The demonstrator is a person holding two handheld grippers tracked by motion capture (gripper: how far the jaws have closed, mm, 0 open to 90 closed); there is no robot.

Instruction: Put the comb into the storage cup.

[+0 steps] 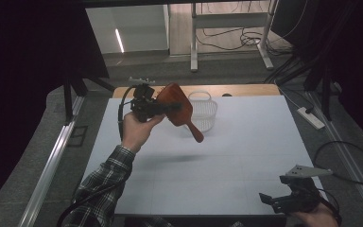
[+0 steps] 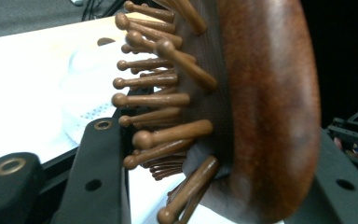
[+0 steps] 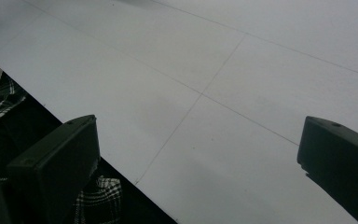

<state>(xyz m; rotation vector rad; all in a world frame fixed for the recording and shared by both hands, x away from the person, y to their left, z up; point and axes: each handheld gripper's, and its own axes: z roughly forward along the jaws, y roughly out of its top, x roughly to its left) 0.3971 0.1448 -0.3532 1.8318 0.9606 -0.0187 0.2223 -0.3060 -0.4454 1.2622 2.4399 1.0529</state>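
Two grippers are in play, and only your left gripper [image 1: 170, 108] is loaded: its jaws are clamped across the head of the brush [image 1: 179, 109], holding it up in the air above the far part of the table [image 1: 246, 156], just in front of the white basket [image 1: 207, 113]. In the left gripper view the brush [image 2: 265, 107] fills the space between the jaws, with one jaw pressing on the wooden pins [image 2: 154, 100] and the other on the smooth back. Your right gripper [image 1: 276, 201] sits low at the near right corner with its jaws spread wide and nothing between them. Treat the brush as a light, stiff piece of polished wood; the rounded back looks slick, so it could twist in the grip, and the pins probably give a little on their cushion. You have the handle [image 1: 194, 131] hanging free down and to the right, which will lever the head if you swing fast. A hold across the head's middle, as now, seems the safest; if you regrip, the neck where handle meets head would serve.
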